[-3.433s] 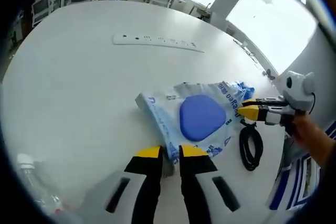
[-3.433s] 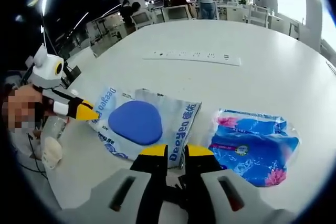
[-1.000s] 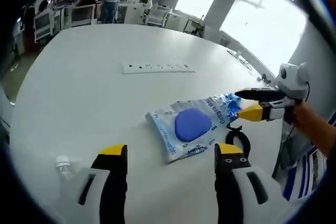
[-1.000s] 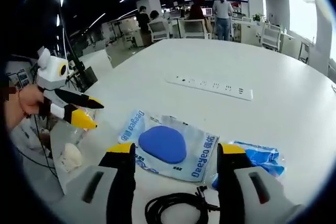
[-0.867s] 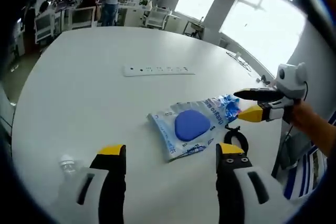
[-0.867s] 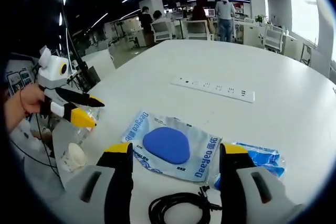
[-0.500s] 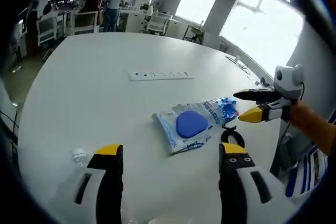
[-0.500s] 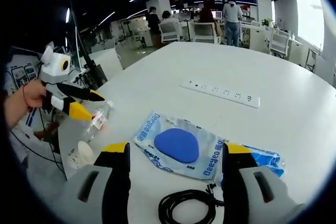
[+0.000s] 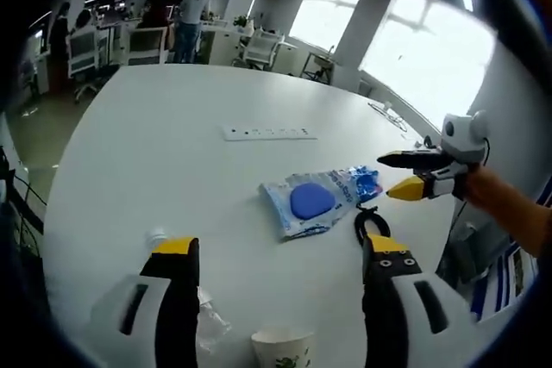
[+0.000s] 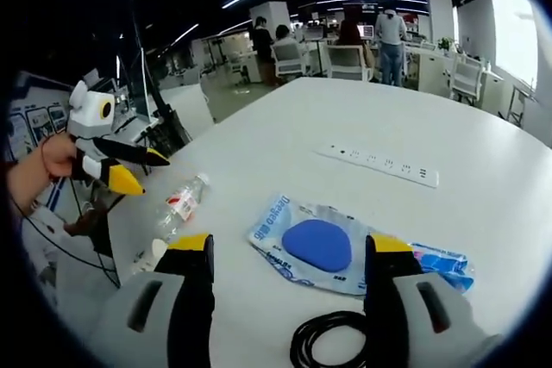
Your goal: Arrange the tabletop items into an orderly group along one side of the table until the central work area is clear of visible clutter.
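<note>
I hold both grippers' fingers spread, empty. Plastic bottle (image 10: 178, 205) lies on the worktop (image 10: 483, 213), left of the blue-pad pouch (image 10: 316, 247), long axis toward it; left gripper (image 10: 135, 170) nearer.

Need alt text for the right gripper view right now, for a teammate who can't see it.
The right gripper, open and holding nothing, hangs over a white table above a blue-and-white pouch, with a black cable coiled nearer. A bottle lies to the left below the open left gripper; a power strip sits beyond.
</note>
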The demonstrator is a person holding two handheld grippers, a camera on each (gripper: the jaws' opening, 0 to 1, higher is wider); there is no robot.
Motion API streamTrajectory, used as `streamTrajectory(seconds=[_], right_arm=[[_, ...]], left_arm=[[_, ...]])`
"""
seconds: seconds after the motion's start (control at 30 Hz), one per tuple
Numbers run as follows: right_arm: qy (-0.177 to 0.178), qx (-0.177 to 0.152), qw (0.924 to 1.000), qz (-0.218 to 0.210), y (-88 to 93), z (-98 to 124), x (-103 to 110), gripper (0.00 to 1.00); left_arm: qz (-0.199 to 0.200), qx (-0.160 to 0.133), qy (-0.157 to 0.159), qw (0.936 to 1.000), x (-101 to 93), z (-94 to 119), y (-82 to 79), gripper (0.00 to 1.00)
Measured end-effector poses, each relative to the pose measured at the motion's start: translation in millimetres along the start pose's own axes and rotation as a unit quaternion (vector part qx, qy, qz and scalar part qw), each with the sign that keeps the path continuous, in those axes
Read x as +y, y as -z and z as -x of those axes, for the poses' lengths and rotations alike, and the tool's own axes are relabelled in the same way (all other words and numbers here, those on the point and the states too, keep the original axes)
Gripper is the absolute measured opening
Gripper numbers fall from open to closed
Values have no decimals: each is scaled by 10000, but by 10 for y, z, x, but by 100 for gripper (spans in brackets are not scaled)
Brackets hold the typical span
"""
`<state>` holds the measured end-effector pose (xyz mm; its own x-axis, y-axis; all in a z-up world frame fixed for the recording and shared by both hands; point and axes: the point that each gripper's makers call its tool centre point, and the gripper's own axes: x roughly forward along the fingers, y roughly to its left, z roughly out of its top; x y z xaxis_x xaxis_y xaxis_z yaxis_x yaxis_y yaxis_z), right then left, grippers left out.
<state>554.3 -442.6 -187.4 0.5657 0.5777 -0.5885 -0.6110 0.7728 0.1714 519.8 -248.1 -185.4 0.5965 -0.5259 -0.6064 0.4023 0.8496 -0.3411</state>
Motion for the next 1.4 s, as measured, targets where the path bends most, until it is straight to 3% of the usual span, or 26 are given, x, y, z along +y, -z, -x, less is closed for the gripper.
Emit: streamTrajectory(seconds=[0.57,1.03,1.4], right_arm=[[-288,-136,9994,-108,-156,-44,569,70],[-736,-22,9972,-143,-280,-403,1076,68],[-1131,126,9931,-283,-350,-774,1334,67]], left_arm=[[157,-275,21,9995,218,693,132,80],[397,-483,53,9980,464,1049,249,80],[656,-610,149,9959,618,1156,352,81]])
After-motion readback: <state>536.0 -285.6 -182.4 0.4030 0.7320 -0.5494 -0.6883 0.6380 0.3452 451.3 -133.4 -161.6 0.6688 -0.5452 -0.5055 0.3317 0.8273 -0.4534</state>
